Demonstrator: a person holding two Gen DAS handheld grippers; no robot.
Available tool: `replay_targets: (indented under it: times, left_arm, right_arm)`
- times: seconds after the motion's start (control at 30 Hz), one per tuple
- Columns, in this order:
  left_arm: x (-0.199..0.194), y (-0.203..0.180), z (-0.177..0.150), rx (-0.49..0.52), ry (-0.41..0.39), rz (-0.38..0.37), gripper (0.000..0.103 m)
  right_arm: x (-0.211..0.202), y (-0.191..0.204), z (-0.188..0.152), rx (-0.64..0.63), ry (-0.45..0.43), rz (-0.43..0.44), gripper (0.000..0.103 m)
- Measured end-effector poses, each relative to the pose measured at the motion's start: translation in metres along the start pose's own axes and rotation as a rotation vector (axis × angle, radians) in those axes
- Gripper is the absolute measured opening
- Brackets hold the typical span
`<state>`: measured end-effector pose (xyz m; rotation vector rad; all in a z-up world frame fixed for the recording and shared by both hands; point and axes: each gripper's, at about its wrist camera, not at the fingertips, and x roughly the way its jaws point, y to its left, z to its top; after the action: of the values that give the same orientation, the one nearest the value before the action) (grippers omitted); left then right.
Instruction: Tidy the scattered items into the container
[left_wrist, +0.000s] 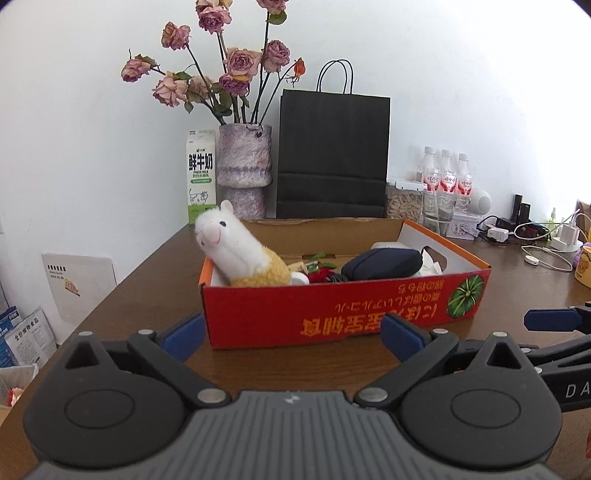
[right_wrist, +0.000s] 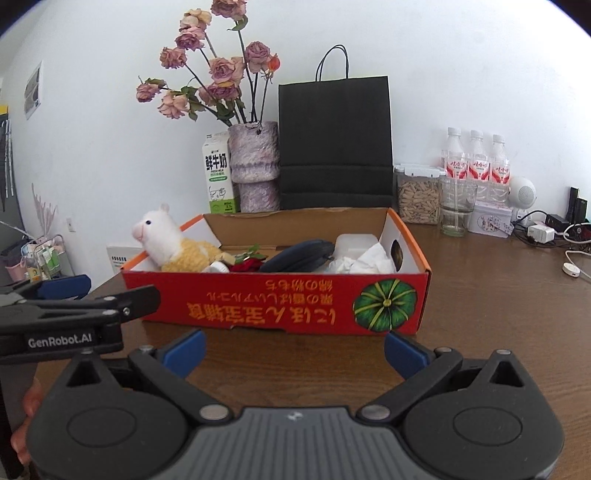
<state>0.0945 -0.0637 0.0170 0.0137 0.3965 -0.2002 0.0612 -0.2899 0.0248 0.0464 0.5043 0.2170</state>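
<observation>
Blue-padded fingers of the left gripper (left_wrist: 291, 338) stand wide apart over bare wood, holding nothing, and the right gripper (right_wrist: 294, 350) is spread just as wide and just as empty. Both hang short of the red box (right_wrist: 280, 302), which sits on the brown table (right_wrist: 517, 314) with its printed side toward the cameras.

Inside the box lie the plush alpaca (left_wrist: 236, 254) — leaning at the left end, head above the rim — a red flower (right_wrist: 247, 265), a dark blue pouch (left_wrist: 382, 263), a white lidded tub (right_wrist: 356, 242) and crumpled white tissue (right_wrist: 373, 260).

By my judgement the tidying is all but finished: no loose item shows on the wood around the box. What remains stands well back along the wall — dried roses in a vase (left_wrist: 243, 173), milk carton (left_wrist: 200, 175), black paper bag (left_wrist: 332, 155), bottles (right_wrist: 476, 164), chargers and cables (left_wrist: 532, 236) — and looks like furnishing, not scatter.
</observation>
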Motion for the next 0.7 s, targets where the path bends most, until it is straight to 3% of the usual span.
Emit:
replay_targets:
  times: [0.17, 0.7]
  left_arm:
    - [-0.024, -0.001, -0.012, -0.005, 0.064, -0.042, 0.103]
    - [-0.081, -0.01, -0.035, 0.006, 0.06, 0.07, 0.103]
  right_arm:
    - [-0.026, 0.014, -0.012, -0.025, 0.027, 0.029, 0.103]
    - [-0.072, 0.032, -0.04, -0.008, 0.055, 0.025, 0.103]
